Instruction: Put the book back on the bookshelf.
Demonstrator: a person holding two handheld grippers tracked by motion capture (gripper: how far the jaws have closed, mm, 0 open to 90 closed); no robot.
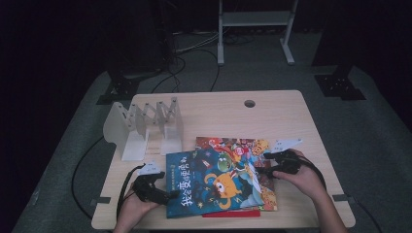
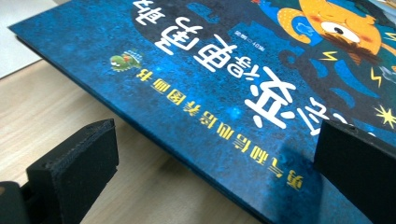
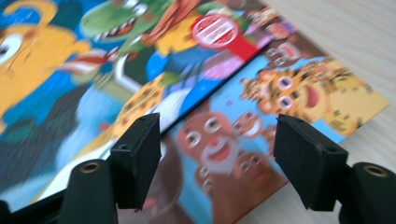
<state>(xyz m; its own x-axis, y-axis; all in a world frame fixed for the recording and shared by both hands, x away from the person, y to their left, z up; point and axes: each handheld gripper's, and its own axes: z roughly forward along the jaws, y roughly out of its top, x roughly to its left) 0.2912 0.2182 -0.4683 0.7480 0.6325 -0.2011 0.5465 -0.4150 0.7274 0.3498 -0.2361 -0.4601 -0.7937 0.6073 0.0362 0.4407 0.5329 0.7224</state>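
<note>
The pale wooden surface (image 1: 272,111) carries a white accordion-style rack (image 1: 145,127) at its back left and a small stack of picture books toward the front middle. The top one, the blue book (image 1: 214,182), is the largest thing in hand: a dark, starry blue cover with big white Chinese characters running along its left part, a line of smaller yellow characters beside them, a tiny green creature near the spine, and an orange cartoon monster with yellow lightning marks around it, a green monster above. It lies skewed on the stack, its left edge lifted a little off the surface, as the shadowed gap under it in the left gripper view (image 2: 196,84) shows. Under it sits the animal book (image 1: 252,145), whose corner with a spotted leopard and brown bear faces sticks out at the back right (image 3: 280,121); a red book (image 1: 233,213) peeks out as a thin strip at the front. The left tool (image 1: 167,195) is at the blue book's left edge, spread wide, with 1 jaw over the cover and the other beside the edge above the wood. The right tool (image 1: 265,162) hovers at the stack's right side, its 2 jaws also spread apart, gripping nothing.
</note>
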